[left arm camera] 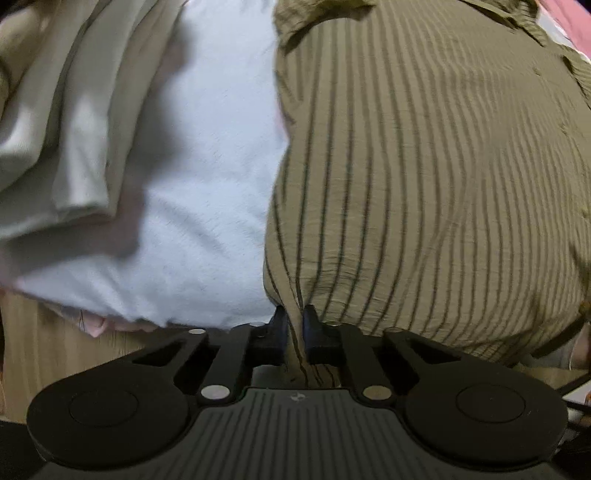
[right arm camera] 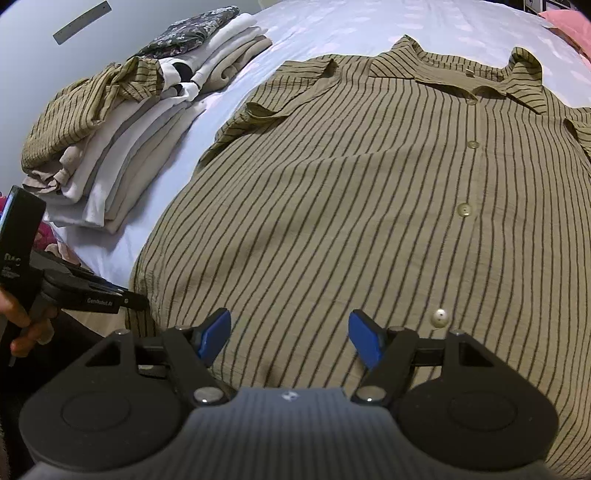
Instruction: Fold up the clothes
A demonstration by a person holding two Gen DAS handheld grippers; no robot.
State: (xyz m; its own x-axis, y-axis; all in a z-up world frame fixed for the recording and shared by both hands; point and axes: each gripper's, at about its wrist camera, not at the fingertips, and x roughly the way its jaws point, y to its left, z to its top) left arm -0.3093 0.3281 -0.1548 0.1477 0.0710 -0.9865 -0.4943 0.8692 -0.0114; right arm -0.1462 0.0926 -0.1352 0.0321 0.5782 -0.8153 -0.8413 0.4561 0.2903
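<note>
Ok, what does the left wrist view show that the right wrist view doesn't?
Left wrist only: the left hand-held gripper shut on the striped shirt's hem.

Right wrist only: the right hand-held gripper open above the shirt, its buttons, its collar, and the whole stack of folded clothes.

Both: the shirt spread on the pale sheet.

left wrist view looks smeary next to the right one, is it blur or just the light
Left wrist: motion blur smears the striped shirt and white sheet; only the left tongs look crisp. Right wrist: sharp stripes and buttons, strong fisheye bulge, dim even light.
</note>
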